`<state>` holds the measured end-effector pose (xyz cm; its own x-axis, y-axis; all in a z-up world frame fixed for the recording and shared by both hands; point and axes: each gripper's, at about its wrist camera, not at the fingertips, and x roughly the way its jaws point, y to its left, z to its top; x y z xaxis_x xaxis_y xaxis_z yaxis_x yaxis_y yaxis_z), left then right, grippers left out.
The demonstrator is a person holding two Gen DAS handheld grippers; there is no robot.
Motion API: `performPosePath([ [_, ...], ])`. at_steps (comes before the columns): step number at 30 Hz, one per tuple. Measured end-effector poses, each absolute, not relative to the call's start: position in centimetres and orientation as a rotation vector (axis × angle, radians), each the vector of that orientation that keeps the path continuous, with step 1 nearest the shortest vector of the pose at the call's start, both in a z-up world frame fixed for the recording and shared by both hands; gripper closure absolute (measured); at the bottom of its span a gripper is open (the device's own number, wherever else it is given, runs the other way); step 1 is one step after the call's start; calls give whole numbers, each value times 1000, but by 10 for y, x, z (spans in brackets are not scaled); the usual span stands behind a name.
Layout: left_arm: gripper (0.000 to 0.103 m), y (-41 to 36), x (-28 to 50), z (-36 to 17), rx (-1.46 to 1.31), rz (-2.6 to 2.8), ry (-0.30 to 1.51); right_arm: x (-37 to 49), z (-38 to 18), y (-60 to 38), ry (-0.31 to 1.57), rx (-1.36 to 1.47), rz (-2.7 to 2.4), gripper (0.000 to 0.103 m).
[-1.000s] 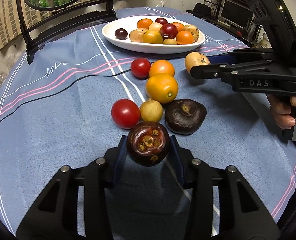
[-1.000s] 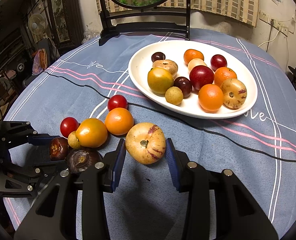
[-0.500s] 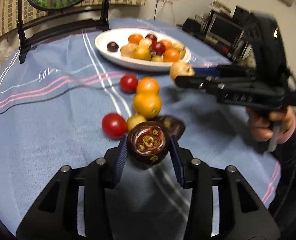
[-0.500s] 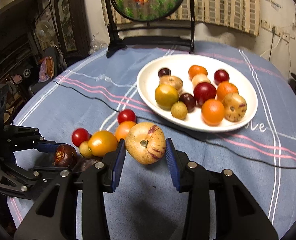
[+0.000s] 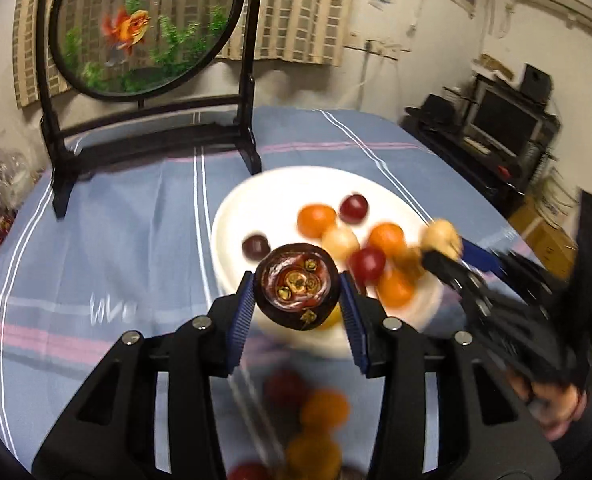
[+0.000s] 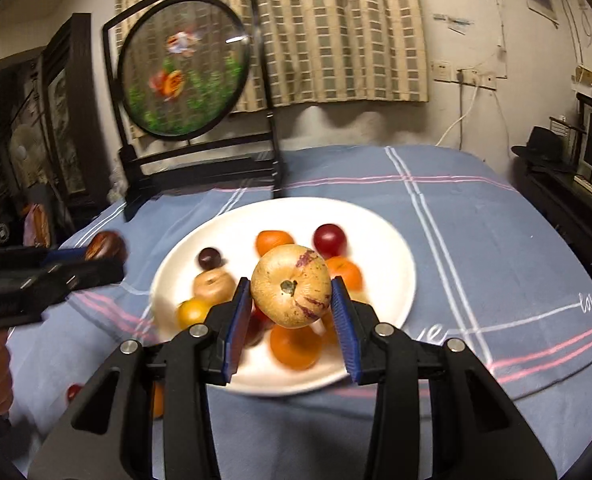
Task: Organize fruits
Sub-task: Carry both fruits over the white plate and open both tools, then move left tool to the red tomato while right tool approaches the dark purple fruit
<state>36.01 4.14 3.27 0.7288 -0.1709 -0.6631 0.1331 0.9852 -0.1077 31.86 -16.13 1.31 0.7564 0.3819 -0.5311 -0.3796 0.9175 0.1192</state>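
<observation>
Both tongs were clenched on fruit and held clear of the tablecloth point(image 6: 476, 220). Between the blue pads of the left gripper point(image 5: 297, 294) a dark purple mangosteen point(image 5: 297, 286) was pinched, its scarred end turned toward the camera. In the right gripper point(image 6: 291, 306) a pale, purple-streaked fruit point(image 6: 291, 292) was clamped, stem end facing back.

The white plate point(image 6: 388, 256) lay ahead of and below both loads, already carrying oranges, red and dark plums and paler fruit, though blur made some hard to name. From the left wrist view, bare plate was seen on the mangosteen's far left side, beyond a small dark plum point(image 5: 256, 247); the right gripper was seen over the plate's crowded right edge. Neither hand was judged clearly nearer. A descent onto open plate seemed called for, the left load being better placed for it. Loose fruit remained on the cloth below the left gripper.
</observation>
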Motion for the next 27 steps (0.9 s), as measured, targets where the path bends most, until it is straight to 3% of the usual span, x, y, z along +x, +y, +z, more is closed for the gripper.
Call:
performPosePath([
  [5, 60, 25, 418, 18, -46, -110, 790, 345, 2, -172, 613, 31, 384, 63],
  [13, 58, 14, 448, -8, 7, -26, 841, 364, -7, -176, 659, 62, 405, 63],
  [14, 47, 14, 448, -9, 10, -10, 841, 362, -7, -175, 661, 62, 411, 62],
  [16, 36, 16, 446, -6, 17, 17, 820, 363, -8, -172, 675, 58, 432, 62],
  [23, 13, 36, 396, 36, 0, 35, 723, 344, 15, -177, 630, 96, 478, 52],
  [27, 7, 51, 335, 46, 26, 59, 632, 319, 29, -167, 619, 70, 548, 51],
])
